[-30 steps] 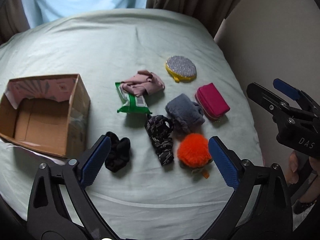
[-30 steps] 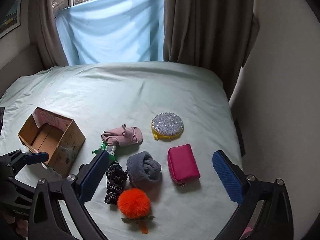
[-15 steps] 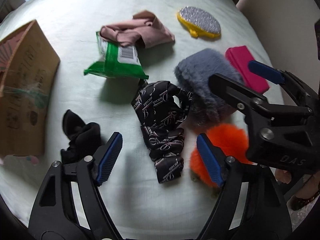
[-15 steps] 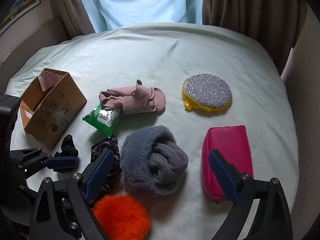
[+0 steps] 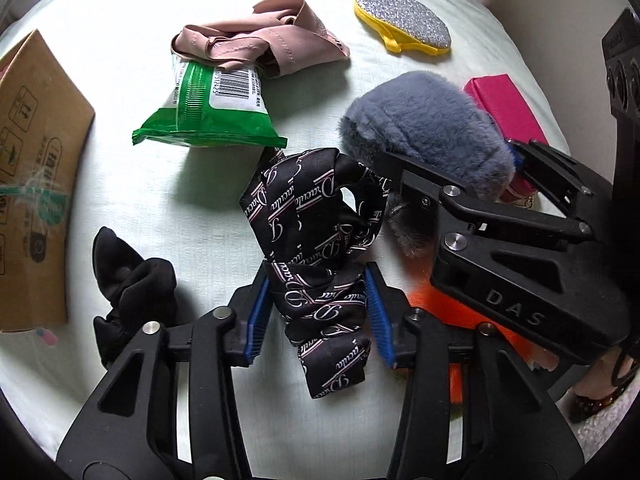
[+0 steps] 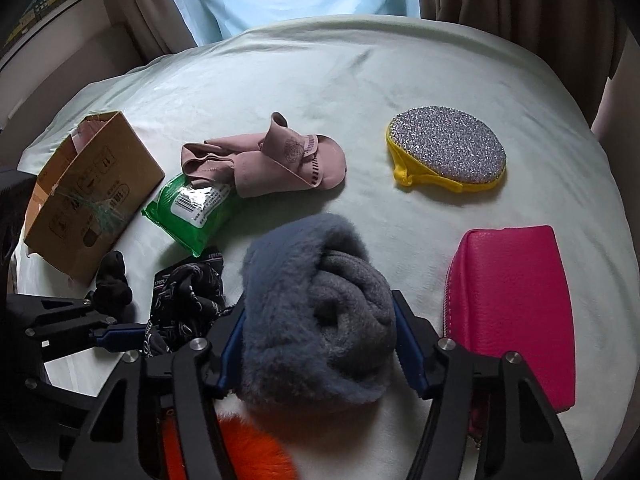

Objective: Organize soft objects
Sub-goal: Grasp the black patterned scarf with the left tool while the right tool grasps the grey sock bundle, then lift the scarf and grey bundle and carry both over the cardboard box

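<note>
My left gripper [image 5: 316,314] is shut on a black patterned scarf [image 5: 316,240] that lies on the pale green bed; the scarf also shows in the right wrist view [image 6: 188,300]. My right gripper [image 6: 320,344] is shut on a grey fluffy sock bundle [image 6: 316,312], also seen in the left wrist view [image 5: 424,132]. An orange pom-pom [image 6: 248,456] lies under the right gripper. A black scrunchie [image 5: 128,284] lies left of the left gripper.
An open cardboard box [image 6: 88,188] stands at the left. A green wipes pack [image 5: 212,112], a pink cloth [image 5: 264,44], a glittery yellow-rimmed pouch [image 6: 448,152] and a magenta pouch [image 6: 516,312] lie on the bed [image 6: 280,80]. Curtains hang behind.
Both grippers have come down and closed: the left on the black patterned scarf, the right on the grey fluffy bundle. Both were open half a second ago.
</note>
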The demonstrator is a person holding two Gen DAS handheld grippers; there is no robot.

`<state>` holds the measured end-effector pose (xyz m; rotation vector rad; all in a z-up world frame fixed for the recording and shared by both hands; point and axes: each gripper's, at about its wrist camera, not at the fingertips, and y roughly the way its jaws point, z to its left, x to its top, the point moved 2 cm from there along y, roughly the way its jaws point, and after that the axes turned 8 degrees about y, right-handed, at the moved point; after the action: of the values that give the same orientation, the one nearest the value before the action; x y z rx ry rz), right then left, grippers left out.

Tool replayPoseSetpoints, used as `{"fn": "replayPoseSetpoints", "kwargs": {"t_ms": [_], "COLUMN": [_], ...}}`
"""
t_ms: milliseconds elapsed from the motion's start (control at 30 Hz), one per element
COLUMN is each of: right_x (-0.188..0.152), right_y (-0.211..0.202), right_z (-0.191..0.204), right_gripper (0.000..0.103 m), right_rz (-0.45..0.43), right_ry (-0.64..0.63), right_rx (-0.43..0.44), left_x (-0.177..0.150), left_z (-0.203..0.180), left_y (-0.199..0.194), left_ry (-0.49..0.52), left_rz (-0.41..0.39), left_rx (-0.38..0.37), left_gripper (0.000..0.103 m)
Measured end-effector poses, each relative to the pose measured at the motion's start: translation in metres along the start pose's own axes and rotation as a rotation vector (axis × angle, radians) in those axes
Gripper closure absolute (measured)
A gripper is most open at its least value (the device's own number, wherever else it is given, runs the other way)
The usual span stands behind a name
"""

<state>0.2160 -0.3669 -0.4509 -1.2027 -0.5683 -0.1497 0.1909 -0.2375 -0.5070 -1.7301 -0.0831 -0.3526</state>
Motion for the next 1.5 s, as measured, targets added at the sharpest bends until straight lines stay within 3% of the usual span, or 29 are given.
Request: {"fn": "replayPoseSetpoints", "kwargs": {"t_ms": [200,467,933,1233,1500], "right_x": [0.001,0.004,0.041,0.073,0.106], "right_y": [-0.009,-0.04,-0.155,-0.239,-0.276], "right_z": [0.0,0.002,0.019,0.07,0.155], "right_gripper": [0.059,0.059,0.059,0.059,0.059], "right_rz": [-0.007,-0.033,-0.166,-0.265,-0.307], "right_ry": [0.028,0.073,0.161,0.266,0.345], "right_rx": [-0.008,-0.041,-0.136,-0.195,-0.218], "left_x": [-0.003,0.0,0.025,0.048,0.05], "left_z": [0.004,0.006,0.0,0.021,0.093], "left_y": [-0.013,-0.05,-0.177,-0.278,-0.364], "left_ry": [-0.012,-0.001,0.055,0.117,0.131], "left_rz": [-0.019,-0.065,-0.229,-0.352,-0.423], "left_rx": [-0.007,-0.022,-0.057,-0.083,-0.072], "left_gripper": [0.067,0.067,0.067,0.067,0.067]}}
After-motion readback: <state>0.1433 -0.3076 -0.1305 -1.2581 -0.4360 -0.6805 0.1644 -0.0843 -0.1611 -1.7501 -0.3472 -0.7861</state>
